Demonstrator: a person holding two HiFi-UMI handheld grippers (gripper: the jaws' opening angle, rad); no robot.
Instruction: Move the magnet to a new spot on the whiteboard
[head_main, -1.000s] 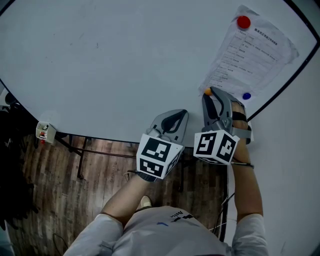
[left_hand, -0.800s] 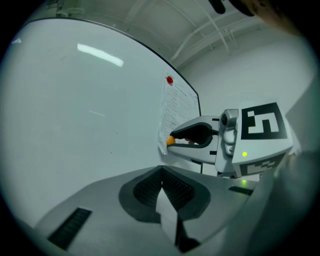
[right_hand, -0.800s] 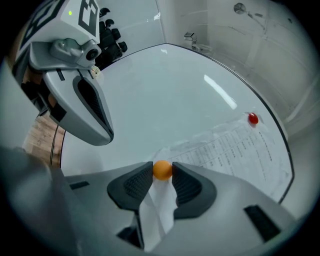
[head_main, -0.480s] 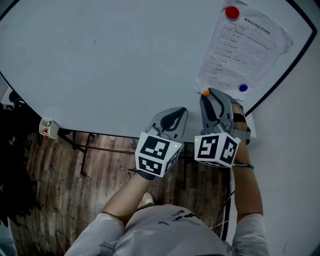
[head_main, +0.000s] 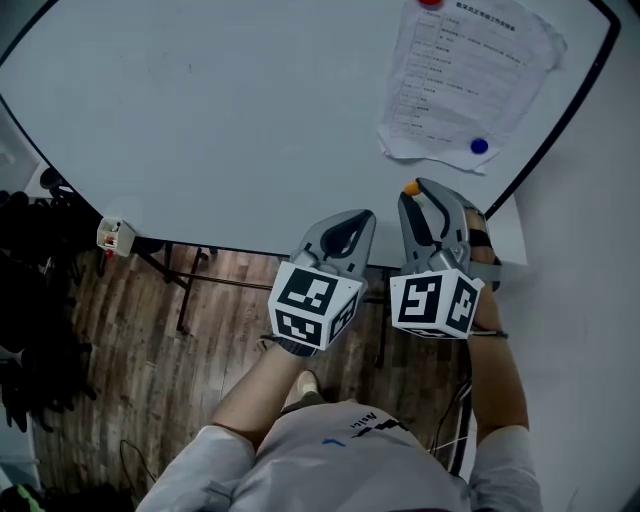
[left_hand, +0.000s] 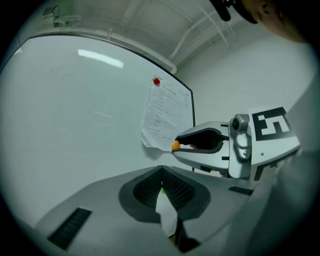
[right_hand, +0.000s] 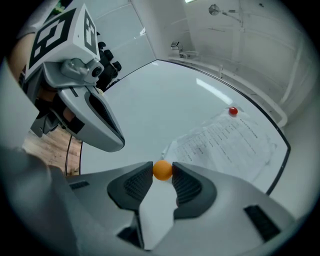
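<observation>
Now my right fingers (right_hand: 136, 184) hold the orange magnet (right_hand: 162, 170) just by their tips near the bottom edge of the whiteboard (head_main: 200, 120), my left fingers (left_hand: 145, 190) are closed on nothing, and a bump could pop it out.

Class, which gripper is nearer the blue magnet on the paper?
Right. The right gripper, clamping the orange magnet, sits just below-left of the blue magnet in the head view. The left gripper, shut, is farther left.
</observation>
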